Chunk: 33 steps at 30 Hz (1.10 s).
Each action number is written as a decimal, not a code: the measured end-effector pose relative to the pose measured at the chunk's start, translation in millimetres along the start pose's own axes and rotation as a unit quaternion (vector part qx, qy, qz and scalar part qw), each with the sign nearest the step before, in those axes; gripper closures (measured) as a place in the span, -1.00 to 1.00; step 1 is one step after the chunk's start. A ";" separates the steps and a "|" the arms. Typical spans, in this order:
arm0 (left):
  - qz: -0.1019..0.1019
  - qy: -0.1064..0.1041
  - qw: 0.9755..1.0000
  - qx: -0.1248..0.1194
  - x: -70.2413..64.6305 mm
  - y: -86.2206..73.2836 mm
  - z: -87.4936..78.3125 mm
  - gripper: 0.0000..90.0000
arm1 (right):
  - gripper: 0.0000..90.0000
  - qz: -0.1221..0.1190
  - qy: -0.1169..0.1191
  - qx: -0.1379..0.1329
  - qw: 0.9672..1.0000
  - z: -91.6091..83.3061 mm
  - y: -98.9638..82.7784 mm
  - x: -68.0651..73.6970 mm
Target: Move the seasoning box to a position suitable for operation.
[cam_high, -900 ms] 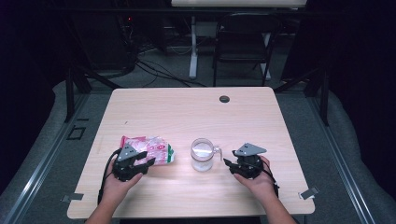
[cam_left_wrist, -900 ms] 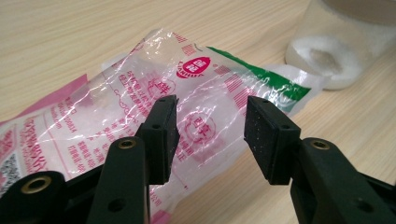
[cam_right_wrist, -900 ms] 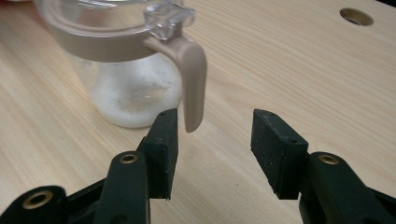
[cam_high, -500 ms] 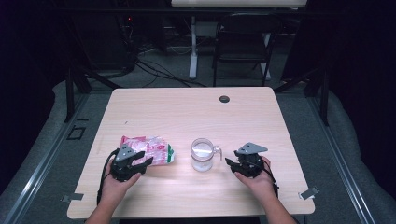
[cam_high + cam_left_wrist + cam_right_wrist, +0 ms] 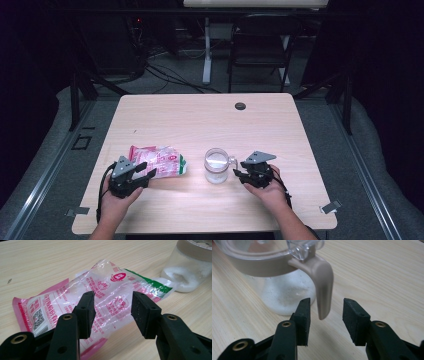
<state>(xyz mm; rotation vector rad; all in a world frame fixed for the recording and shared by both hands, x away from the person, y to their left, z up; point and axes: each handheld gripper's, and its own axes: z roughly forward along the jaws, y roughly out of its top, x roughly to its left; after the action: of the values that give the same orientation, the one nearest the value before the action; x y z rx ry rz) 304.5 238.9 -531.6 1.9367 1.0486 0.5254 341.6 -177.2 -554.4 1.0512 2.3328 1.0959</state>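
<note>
The person has a pair of tongs in each hand, and both seem lined up for a two-handed job. The plastic packet [image 5: 100,297], pink and green print with white powder inside, lies flat on the bench [image 5: 200,120] at the near left. The left tongs [image 5: 142,171] are lowered at its near end with their jaws spread and nothing pinched yet, the film showing in the gap between the pads, as if aiming for a grip on the edge. Just to the packet's right stands the glass jar [image 5: 217,165], upright, with white grains in the bottom and a beige lid handle [image 5: 323,287] sticking out toward the right hand. The right tongs [image 5: 239,171] are spread too, straddling that handle without pressing on it, probably to steady the jar or lift its lid for pouring.
</note>
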 end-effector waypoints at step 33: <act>0.007 -0.013 1.000 -0.008 -6.2 1.3 -3.2 0.22 | 0.70 -0.030 0.024 0.043 0.998 15.9 4.6 5.6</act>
<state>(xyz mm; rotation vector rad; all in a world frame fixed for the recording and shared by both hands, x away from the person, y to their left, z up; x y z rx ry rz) 299.4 234.9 -528.6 1.9332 1.0116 0.5134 349.4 -162.9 -561.0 0.9890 2.4512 1.0185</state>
